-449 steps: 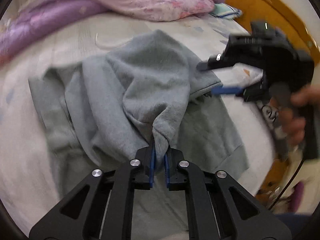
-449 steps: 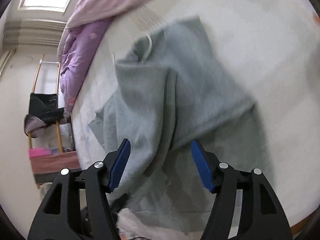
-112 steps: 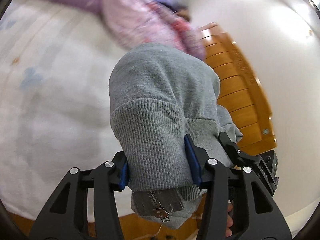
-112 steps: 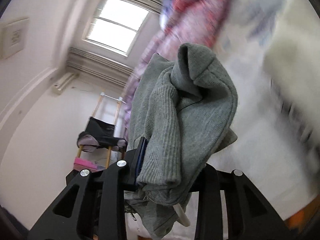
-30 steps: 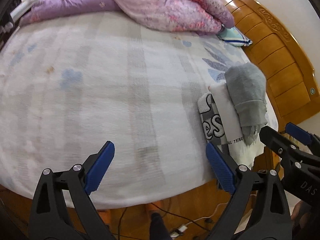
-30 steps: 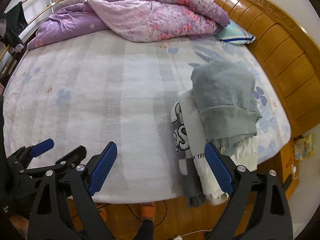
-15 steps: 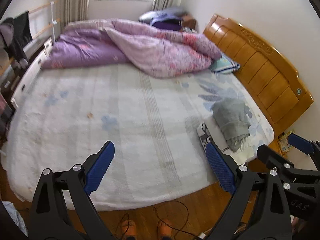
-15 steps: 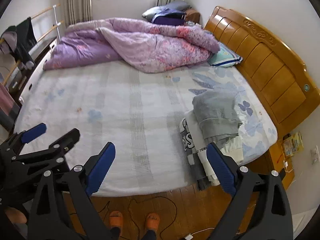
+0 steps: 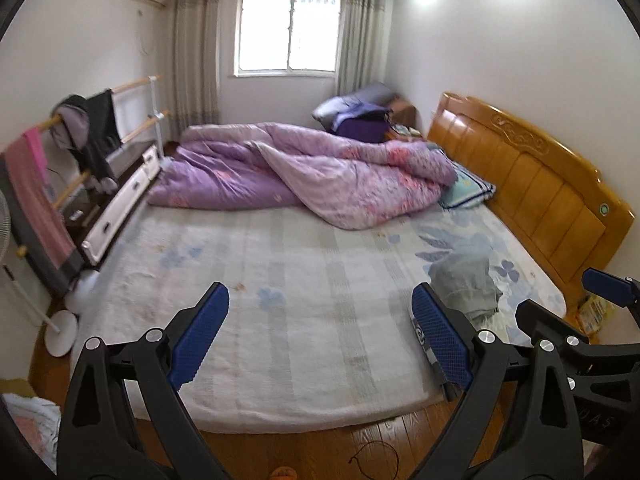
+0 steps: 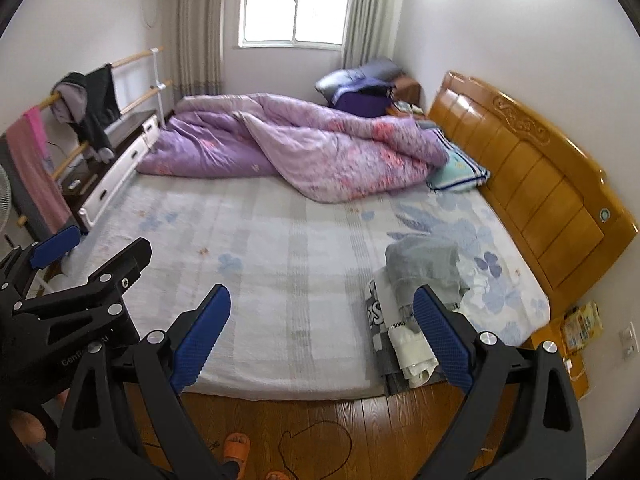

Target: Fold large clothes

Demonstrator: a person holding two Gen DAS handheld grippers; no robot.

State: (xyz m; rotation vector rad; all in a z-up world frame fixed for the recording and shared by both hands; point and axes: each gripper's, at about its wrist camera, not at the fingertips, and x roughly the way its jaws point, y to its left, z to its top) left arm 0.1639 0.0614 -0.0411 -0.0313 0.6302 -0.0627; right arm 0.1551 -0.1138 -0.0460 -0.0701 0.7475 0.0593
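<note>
the headboard (image 10: 532, 184) is shiny yellow wood. the floor (image 10: 360, 432) is brown wood. the grey sweater (image 10: 424, 268) is soft cloth. the quilt (image 10: 304, 152) looks puffy.

Left gripper (image 9: 320, 336) and right gripper (image 10: 320, 338), black triangulated frames, silver screws, blue cross-hatched pads (image 10: 442, 340), faint white lettering, orange slippers (image 10: 237, 444) on feet.

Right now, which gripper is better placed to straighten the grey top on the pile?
Right, probably. In its own view the right gripper is open, and the folded grey top on the pile of folded clothes sits just beyond its right finger. The left gripper, also open, is farther left of it.
</note>
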